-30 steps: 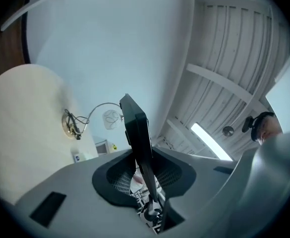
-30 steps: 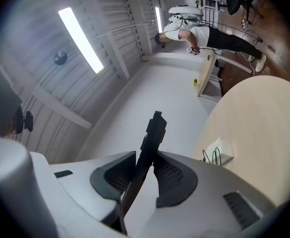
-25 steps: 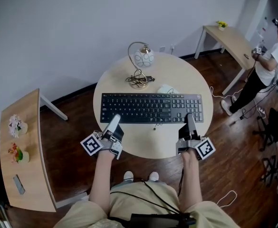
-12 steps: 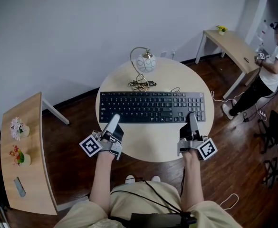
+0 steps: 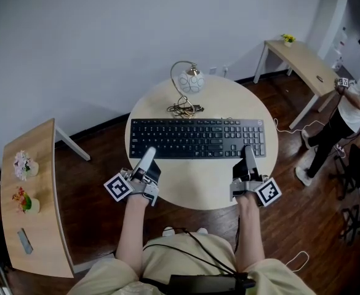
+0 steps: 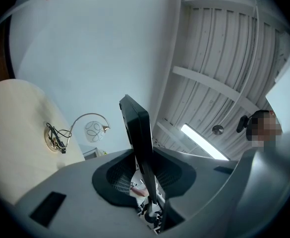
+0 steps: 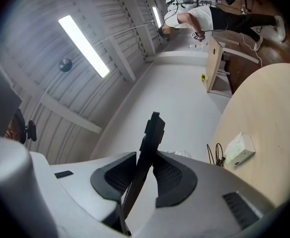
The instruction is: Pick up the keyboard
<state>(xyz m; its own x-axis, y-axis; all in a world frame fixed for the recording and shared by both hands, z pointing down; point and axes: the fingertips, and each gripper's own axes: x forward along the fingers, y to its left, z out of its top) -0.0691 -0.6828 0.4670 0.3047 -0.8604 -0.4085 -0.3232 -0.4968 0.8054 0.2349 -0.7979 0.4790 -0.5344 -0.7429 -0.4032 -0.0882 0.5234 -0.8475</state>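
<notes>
just behind keyboard (image 5: 197,138): lamp (image 5: 191,82), cable (image 5: 181,109)

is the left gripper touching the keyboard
Touching. In the left gripper view the left gripper is shut on the edge of the keyboard.

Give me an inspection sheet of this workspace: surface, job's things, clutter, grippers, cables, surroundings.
Surface: round pale table, bare along its near side.
Job's things: black keyboard, clamped at its near edge toward both ends.
Clutter: lamp at the far edge; small white box near it.
Grippers: left gripper and right gripper both shut on the keyboard.
Cables: dark coil at the lamp's base; white cable on the floor.
Surroundings: side desk with flowers at left; far desk and a standing person at right.
</notes>
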